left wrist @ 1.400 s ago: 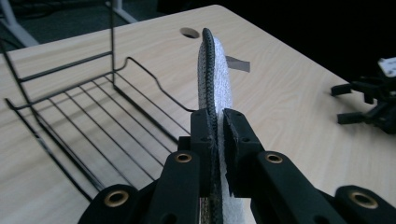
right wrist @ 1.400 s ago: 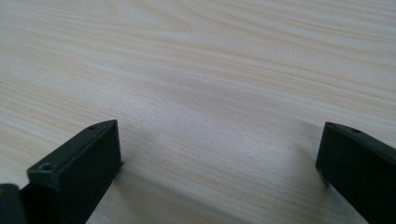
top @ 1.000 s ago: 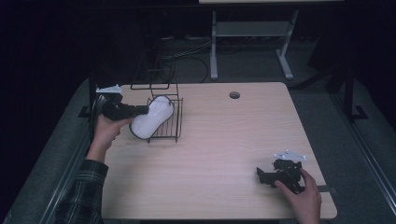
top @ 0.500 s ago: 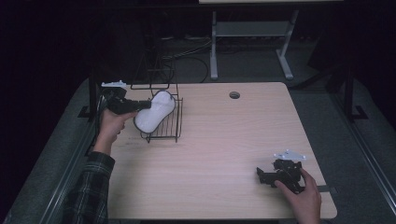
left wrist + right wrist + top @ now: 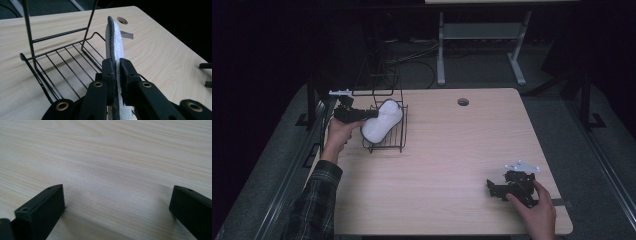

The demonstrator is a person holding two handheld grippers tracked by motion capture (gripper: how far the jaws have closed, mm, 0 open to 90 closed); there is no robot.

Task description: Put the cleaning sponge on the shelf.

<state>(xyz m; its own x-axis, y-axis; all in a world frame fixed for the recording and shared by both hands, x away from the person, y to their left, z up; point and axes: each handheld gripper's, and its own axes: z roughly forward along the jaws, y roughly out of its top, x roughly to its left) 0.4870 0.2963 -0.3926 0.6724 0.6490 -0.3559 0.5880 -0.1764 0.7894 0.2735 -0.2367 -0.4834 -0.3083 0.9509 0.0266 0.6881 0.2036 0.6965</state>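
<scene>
- Around the table, the room is dark: a grey carpeted floor, a pale metal stand behind the far edge and loose cables on the floor beside it.
- The table is a light wood-grain top with a round cable hole near its far edge; a bit of grey tape lies just by that hole in the left gripper view.
- At the table's far left corner stands a black wire rack, a shallow basket with a taller wire frame rising at its back.
- The white shoe insole hangs on edge over the rack's basket, tilted, its far end toward the rack's back rim; whether it touches the wires cannot be told.
- The left gripper pinches the insole's near end: in the left gripper view the two black pads press on either face of the insole, which stands upright between them and runs away from them, dark edge trim showing.
- The right gripper rests low at the table's near right corner, well apart from rack and insole; its jaws stand wide, with bare wood between them.
</scene>
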